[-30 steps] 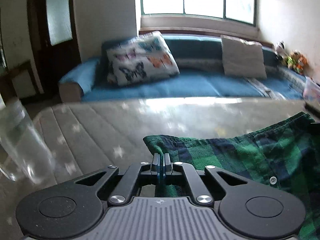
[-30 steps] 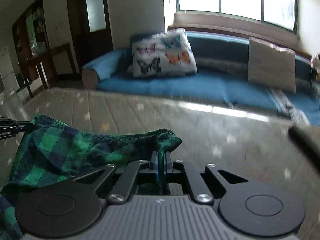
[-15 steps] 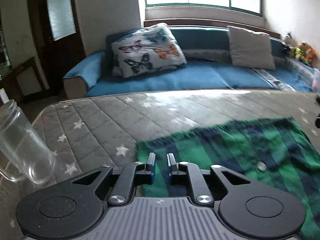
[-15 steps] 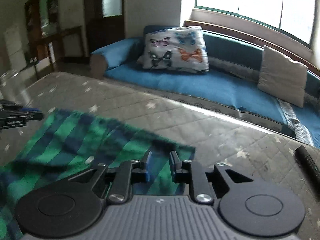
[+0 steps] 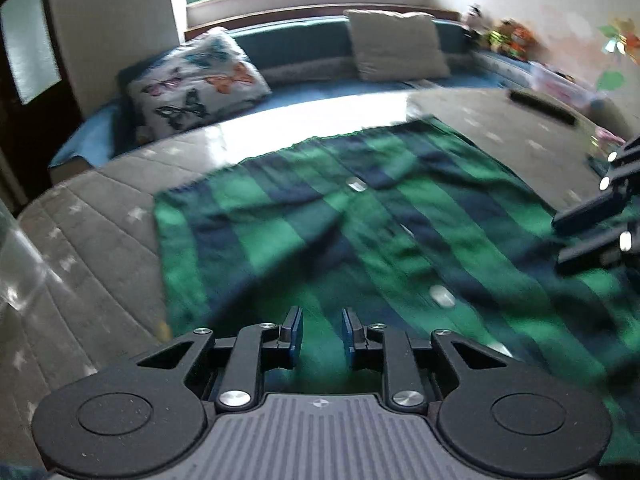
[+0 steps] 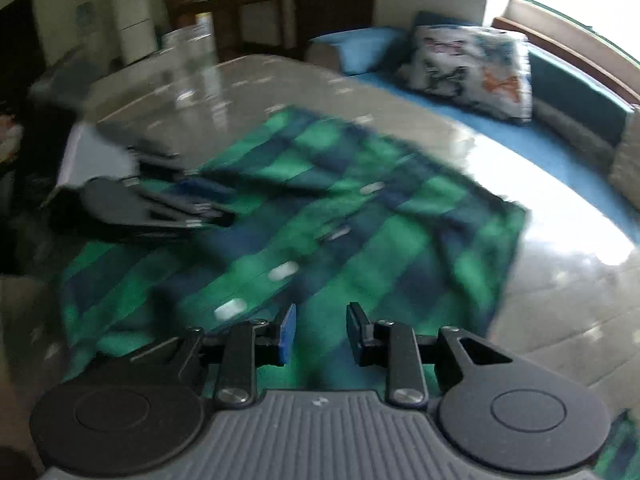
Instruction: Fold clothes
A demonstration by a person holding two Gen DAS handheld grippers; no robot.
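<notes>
A green and navy plaid shirt [image 5: 360,232] with white buttons lies spread flat on the grey star-quilted table [image 5: 100,240]. My left gripper [image 5: 320,330] hovers over the shirt's near edge, its jaws opening, with only a gap between the pads and cloth beneath. In the right wrist view the same shirt [image 6: 320,216] fills the middle, and my right gripper [image 6: 320,328] stands above its near part, jaws opening, nothing pinched. Each gripper shows in the other's view: the right gripper [image 5: 600,220] at the right edge, the left gripper [image 6: 160,208] at the left. Both views are blurred.
A clear glass jar [image 5: 20,272] stands at the table's left edge. A dark remote-like bar [image 5: 544,108] lies at the far right of the table. Behind the table runs a blue sofa [image 5: 320,92] with a butterfly pillow [image 5: 196,84] and a beige cushion [image 5: 396,44].
Both grippers were shut on raised shirt edges; they have let go, their jaws have parted, and the shirt now lies flat. Both hands pulled back and tilted down over it.
</notes>
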